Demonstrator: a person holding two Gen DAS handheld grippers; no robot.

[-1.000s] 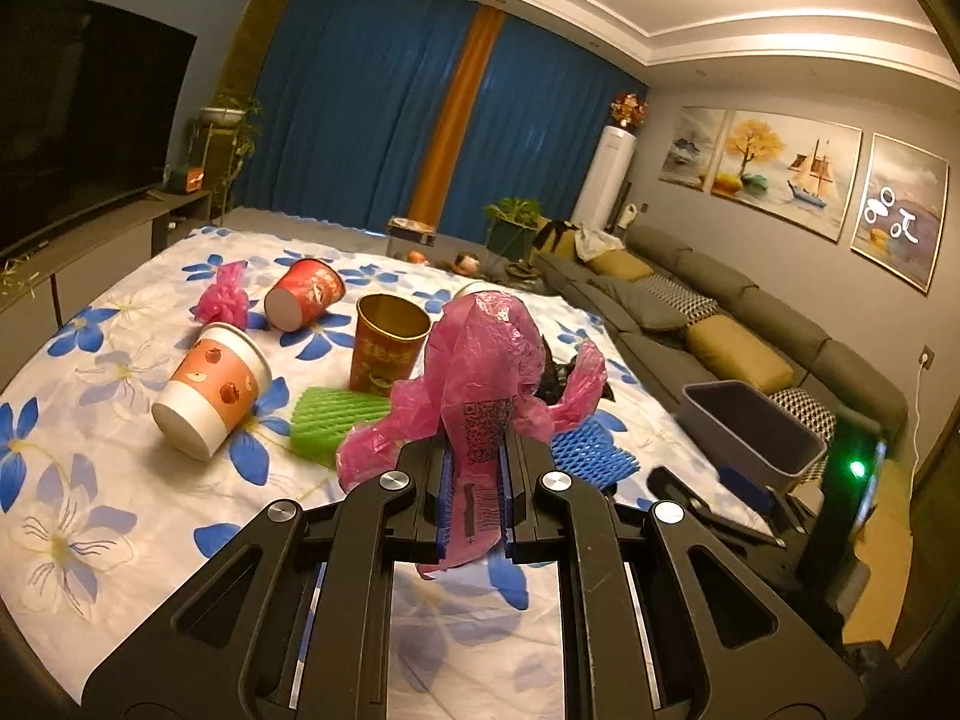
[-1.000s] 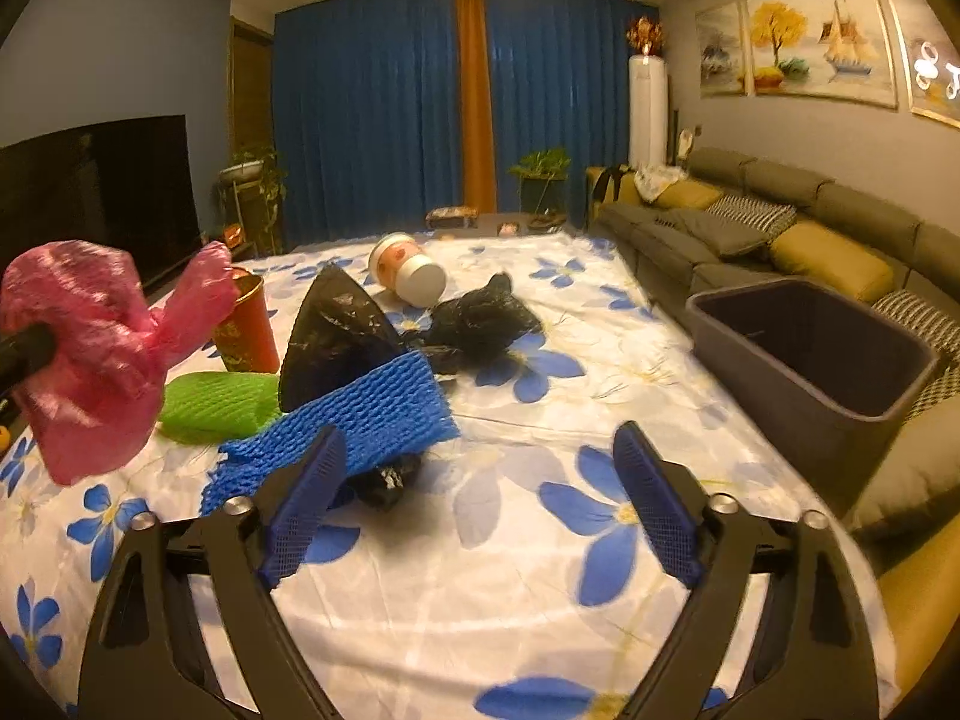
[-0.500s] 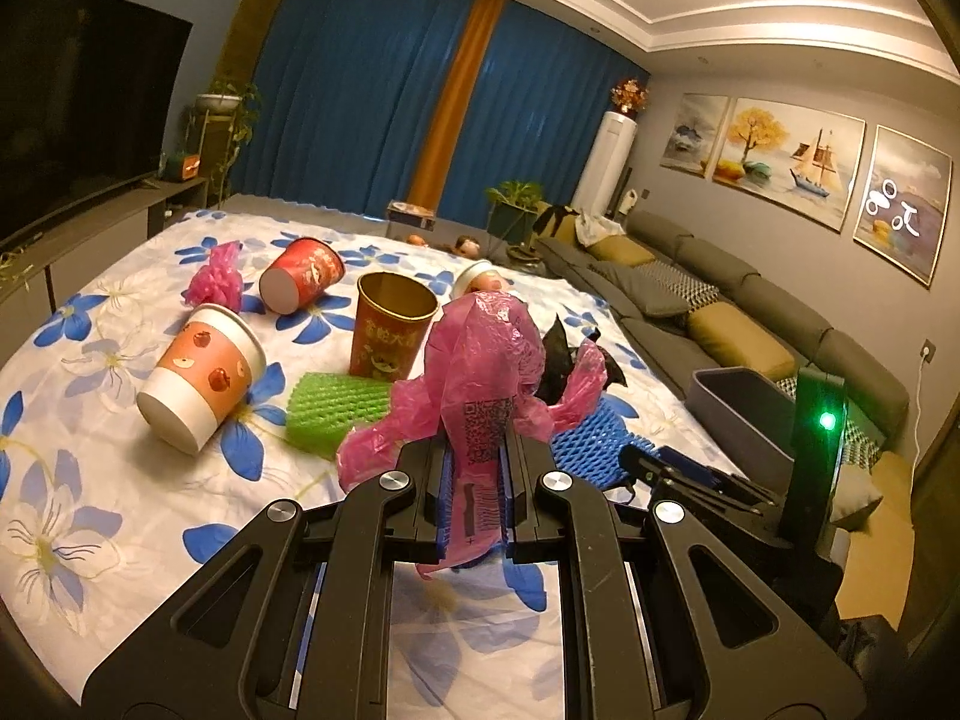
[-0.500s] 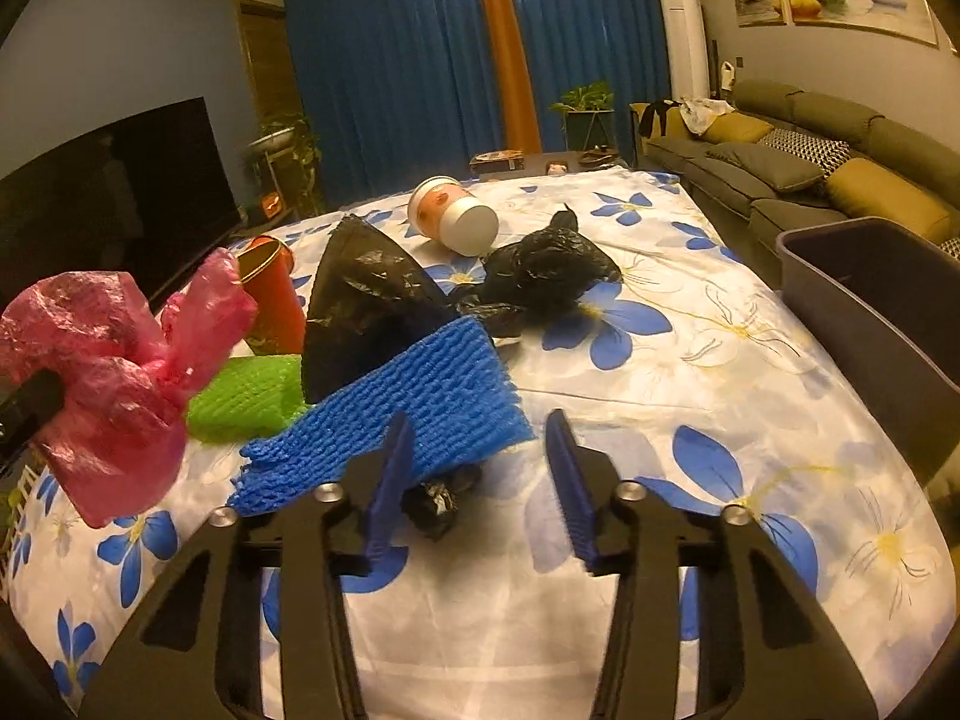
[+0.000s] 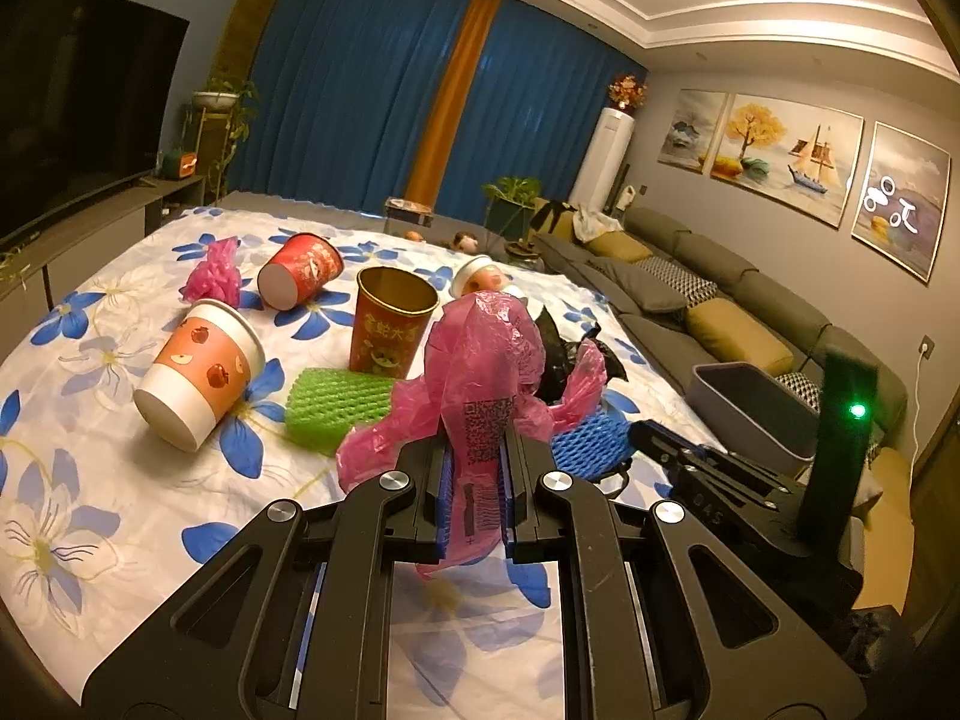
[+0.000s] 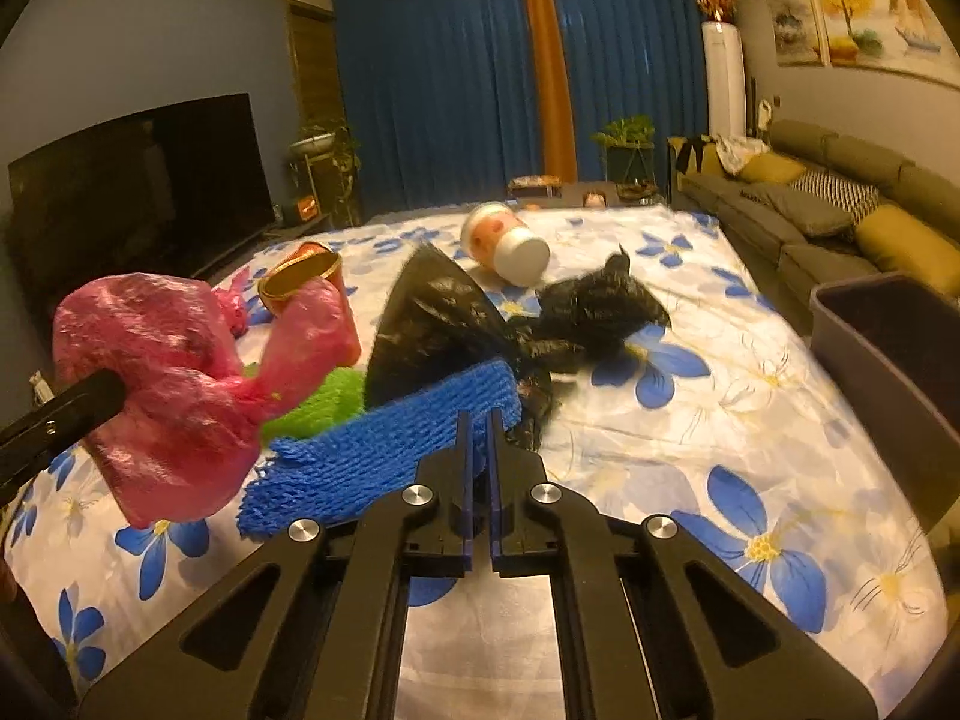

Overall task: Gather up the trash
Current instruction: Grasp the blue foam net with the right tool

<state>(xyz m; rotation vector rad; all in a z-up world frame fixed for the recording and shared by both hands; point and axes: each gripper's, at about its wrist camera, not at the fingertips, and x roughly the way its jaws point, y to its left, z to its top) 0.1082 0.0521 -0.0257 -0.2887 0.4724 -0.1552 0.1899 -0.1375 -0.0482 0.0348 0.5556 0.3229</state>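
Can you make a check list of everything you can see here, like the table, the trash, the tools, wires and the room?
Surface: flowered cloth, wrinkled.
Job's things: pink bag in the left tool; blue foam net in the right tool; black bags, green foam net, lying orange cup, lying red cup, upright gold-rimmed cup, far lying cup, small pink bag.
Clutter: nothing seen.
Tools: both shut on trash.
Cables: white cord by the wall socket.
Surroundings: grey bin at the right edge, sofa, TV, blue curtains.
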